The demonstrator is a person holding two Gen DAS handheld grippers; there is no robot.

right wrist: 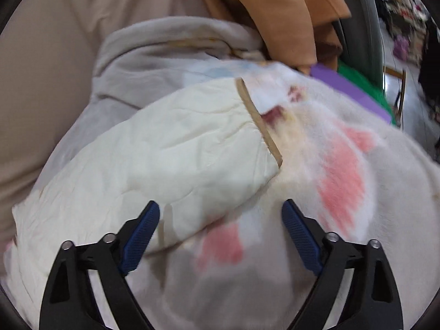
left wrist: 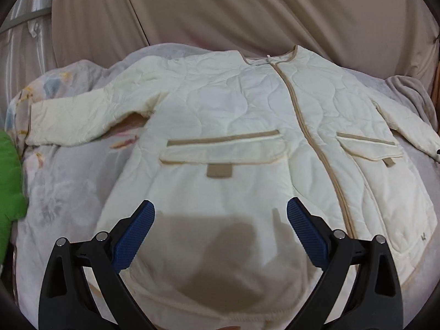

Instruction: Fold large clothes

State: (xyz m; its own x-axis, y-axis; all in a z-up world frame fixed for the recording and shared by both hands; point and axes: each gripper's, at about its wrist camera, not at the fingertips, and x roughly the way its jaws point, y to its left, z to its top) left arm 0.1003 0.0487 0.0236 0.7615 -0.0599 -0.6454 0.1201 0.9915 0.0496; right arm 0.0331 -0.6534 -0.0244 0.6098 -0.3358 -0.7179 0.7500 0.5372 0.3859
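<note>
A cream quilted jacket (left wrist: 236, 115) with tan zip trim and two flap pockets lies spread flat, front up, on a pale floral blanket (left wrist: 63, 187), both sleeves stretched out sideways. My left gripper (left wrist: 220, 214) hovers open above the jacket's lower hem, nothing between its blue pads. In the right wrist view, one jacket sleeve (right wrist: 170, 148) with a tan cuff edge (right wrist: 260, 121) lies on the blanket (right wrist: 357, 206). My right gripper (right wrist: 221, 214) stands open just above the sleeve's near edge, gripping nothing.
A beige curtain (left wrist: 220, 8) hangs behind the bed. A green item (left wrist: 9, 176) sits at the left edge. Orange fabric (right wrist: 277, 11) hangs at the back in the right wrist view, with purple and green items (right wrist: 354, 88) beside the blanket.
</note>
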